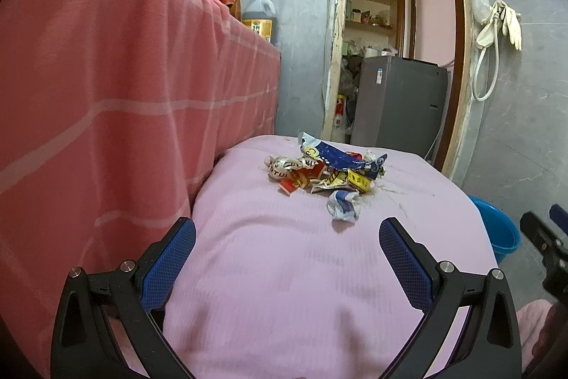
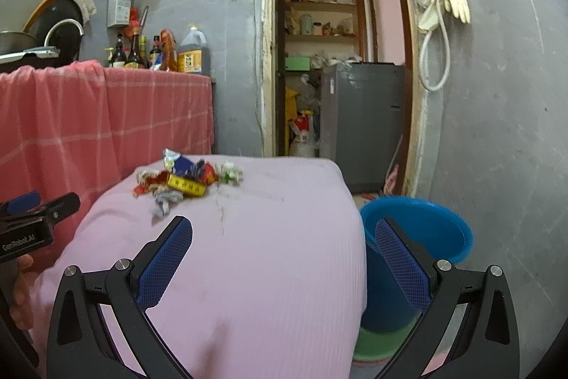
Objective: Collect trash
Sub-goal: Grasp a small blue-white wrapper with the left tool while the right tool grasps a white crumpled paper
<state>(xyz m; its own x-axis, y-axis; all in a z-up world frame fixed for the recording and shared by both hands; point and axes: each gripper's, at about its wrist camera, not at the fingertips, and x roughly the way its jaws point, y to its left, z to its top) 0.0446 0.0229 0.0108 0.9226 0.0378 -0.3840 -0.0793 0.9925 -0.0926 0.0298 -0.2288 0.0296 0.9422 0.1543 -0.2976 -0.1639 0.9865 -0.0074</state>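
Observation:
A pile of crumpled wrappers [image 1: 328, 171] lies at the far end of a pink-covered table [image 1: 284, 272]; a white and blue scrap [image 1: 342, 205] sits nearest me. It also shows in the right wrist view [image 2: 184, 182]. My left gripper [image 1: 287, 237] is open and empty, hovering over the pink cloth short of the pile. My right gripper [image 2: 284, 237] is open and empty, over the table's right edge. A blue bucket [image 2: 419, 229] stands on the floor right of the table. The left gripper also shows at the left edge of the right wrist view [image 2: 39, 205].
A counter draped in red checked cloth [image 1: 106, 95] stands to the left, with bottles [image 2: 142, 50] and an oil jug [image 2: 191, 54] on top. A doorway with a grey appliance [image 2: 362, 123] lies ahead. Rubber gloves [image 2: 451, 2] hang on the right wall.

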